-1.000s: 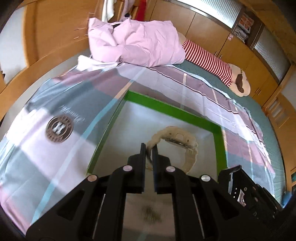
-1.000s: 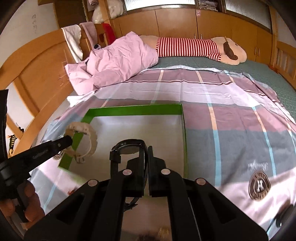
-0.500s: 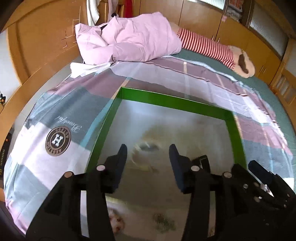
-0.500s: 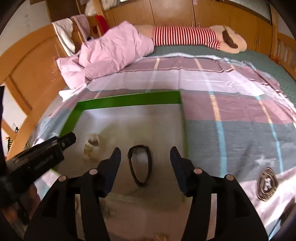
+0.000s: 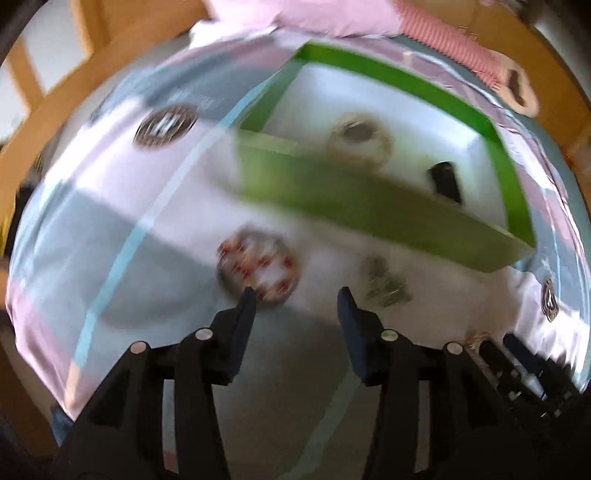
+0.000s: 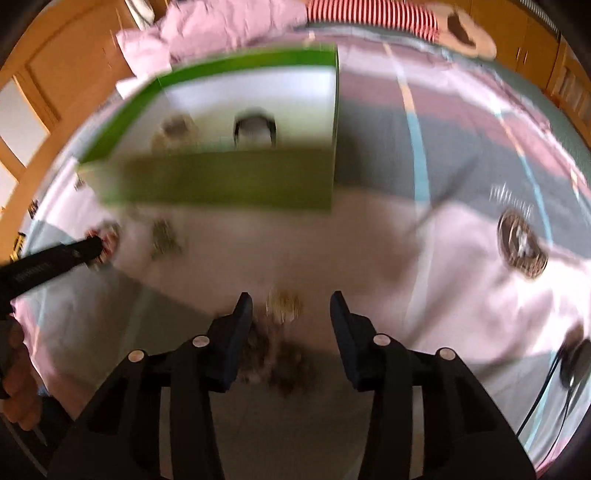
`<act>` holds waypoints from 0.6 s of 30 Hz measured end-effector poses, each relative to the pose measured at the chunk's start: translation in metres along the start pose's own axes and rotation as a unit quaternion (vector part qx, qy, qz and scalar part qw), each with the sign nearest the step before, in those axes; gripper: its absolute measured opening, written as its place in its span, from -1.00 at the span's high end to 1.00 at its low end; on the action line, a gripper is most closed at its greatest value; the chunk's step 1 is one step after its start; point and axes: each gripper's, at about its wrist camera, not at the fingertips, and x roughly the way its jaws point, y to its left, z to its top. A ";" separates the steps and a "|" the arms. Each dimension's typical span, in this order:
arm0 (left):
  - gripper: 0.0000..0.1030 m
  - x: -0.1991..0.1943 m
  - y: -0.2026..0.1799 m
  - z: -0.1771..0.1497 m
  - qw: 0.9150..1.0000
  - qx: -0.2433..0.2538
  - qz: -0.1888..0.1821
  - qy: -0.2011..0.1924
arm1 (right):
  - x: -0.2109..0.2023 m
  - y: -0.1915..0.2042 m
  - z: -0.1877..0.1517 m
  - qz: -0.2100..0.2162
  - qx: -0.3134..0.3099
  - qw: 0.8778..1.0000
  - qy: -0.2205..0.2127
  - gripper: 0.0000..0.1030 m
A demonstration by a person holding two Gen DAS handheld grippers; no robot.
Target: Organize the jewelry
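Note:
A green box (image 5: 369, 203) with a white floor holds a cream watch (image 5: 356, 138) and a black watch (image 5: 445, 181). My left gripper (image 5: 295, 299) is open over the sheet in front of the box. Nothing is between its fingers. A round bracelet with red spots (image 5: 258, 271) lies at its left fingertip and a greenish piece (image 5: 386, 284) to its right. My right gripper (image 6: 291, 299) hangs over a small gold piece (image 6: 282, 301). Its jaws are closing, the pads clear of that piece. A dark brown piece (image 6: 277, 354) lies just behind. Both views are blurred.
The checked bed sheet (image 6: 424, 240) bears round dark logos (image 6: 521, 247). A pink quilt (image 6: 221, 26) and a striped plush toy (image 6: 373, 18) lie beyond the box. Wooden bed frame (image 5: 55, 122) curves on the left. A black cable (image 6: 569, 365) lies at the right. A person's hand (image 6: 18, 387) holds the left gripper.
Both grippers opened and let go of the watches, which now lie in the box. Both pulled back and tipped down over the loose jewelry in front of the box.

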 end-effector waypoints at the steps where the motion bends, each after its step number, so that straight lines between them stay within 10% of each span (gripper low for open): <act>1: 0.09 0.002 0.004 -0.002 1.000 -0.011 0.005 0.008 | 0.003 0.002 -0.003 0.009 0.000 1.000 0.010 0.14; 8: 0.08 0.015 0.027 -0.003 0.998 -0.054 0.015 0.032 | -0.012 0.015 -0.002 0.177 0.022 0.984 -0.018 0.68; 18: -0.05 0.011 0.016 0.002 0.999 -0.033 0.013 0.025 | -0.010 0.012 -0.012 0.094 0.008 0.995 0.012 0.55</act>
